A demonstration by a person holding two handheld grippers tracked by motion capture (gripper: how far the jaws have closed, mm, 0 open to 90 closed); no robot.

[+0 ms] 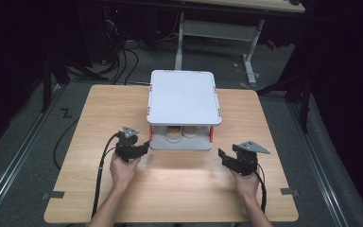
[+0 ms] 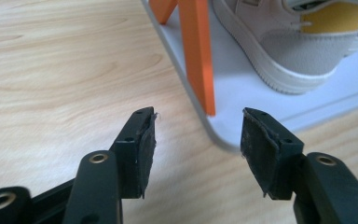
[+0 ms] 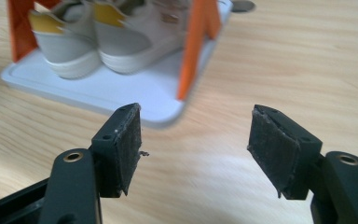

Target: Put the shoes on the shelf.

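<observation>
Rack: a small two-level shoe rack stands at the middle of the wooden table, towards its far side; a flat white top shelf with rounded corners sits on orange posts above a white bottom tray.
Shoes: a pair of pale grey-beige sneakers with thick off-white soles and yellow lining stands side by side on the bottom tray, under the top shelf. In the right gripper view the heels face the near edge.
Left gripper: the left gripper is held just beside the rack's near left corner. Its jaws are released and stand apart with nothing between them; in the left gripper view the tray's corner and one orange post lie just beyond the pads.
Right gripper: the right gripper hovers near the rack's near right corner, a little apart from it. Its jaws are spread wide and grasp nothing; bare table shows between the pads.
Hands: each hand grips its tool from the table's near edge.
</observation>
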